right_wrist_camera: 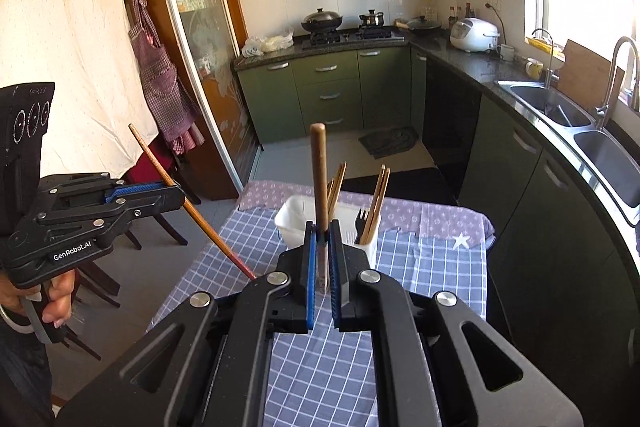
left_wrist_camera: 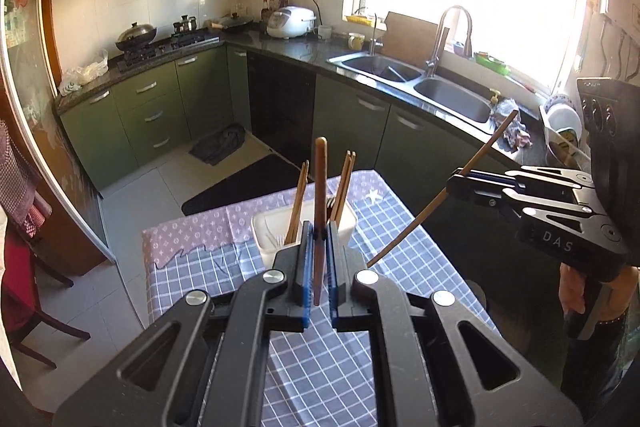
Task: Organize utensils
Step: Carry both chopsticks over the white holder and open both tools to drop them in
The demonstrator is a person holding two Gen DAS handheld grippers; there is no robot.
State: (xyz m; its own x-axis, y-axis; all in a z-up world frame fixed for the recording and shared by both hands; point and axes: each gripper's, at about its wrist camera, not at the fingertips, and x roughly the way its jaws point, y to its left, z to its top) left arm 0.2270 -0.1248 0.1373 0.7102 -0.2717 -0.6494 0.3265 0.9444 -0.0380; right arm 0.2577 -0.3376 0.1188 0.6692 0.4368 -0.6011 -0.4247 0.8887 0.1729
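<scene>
A white utensil holder (left_wrist_camera: 265, 239) (right_wrist_camera: 294, 217) stands at the far end of the checked tablecloth (left_wrist_camera: 320, 351) (right_wrist_camera: 320, 359). Several wooden chopsticks (right_wrist_camera: 378, 195) and a black fork (right_wrist_camera: 362, 218) stand in it. My left gripper (left_wrist_camera: 319, 233) is shut on a brown chopstick (left_wrist_camera: 320, 179) that points upward above the holder. In the right wrist view the left gripper (right_wrist_camera: 180, 193) shows at the left, with its chopstick (right_wrist_camera: 208, 227) slanting down to a red tip. My right gripper (right_wrist_camera: 322, 231) is shut on another brown chopstick (right_wrist_camera: 319, 167), also upright. The left wrist view shows the right gripper (left_wrist_camera: 454, 183) with its chopstick (left_wrist_camera: 412, 223) slanting.
Green cabinets and a dark counter with a double sink (left_wrist_camera: 420, 83) (right_wrist_camera: 560, 115) run along the right and far sides. Dark wooden chairs (left_wrist_camera: 24, 291) (right_wrist_camera: 160, 223) stand left of the table. A person's hand (right_wrist_camera: 52, 303) holds the left gripper's handle.
</scene>
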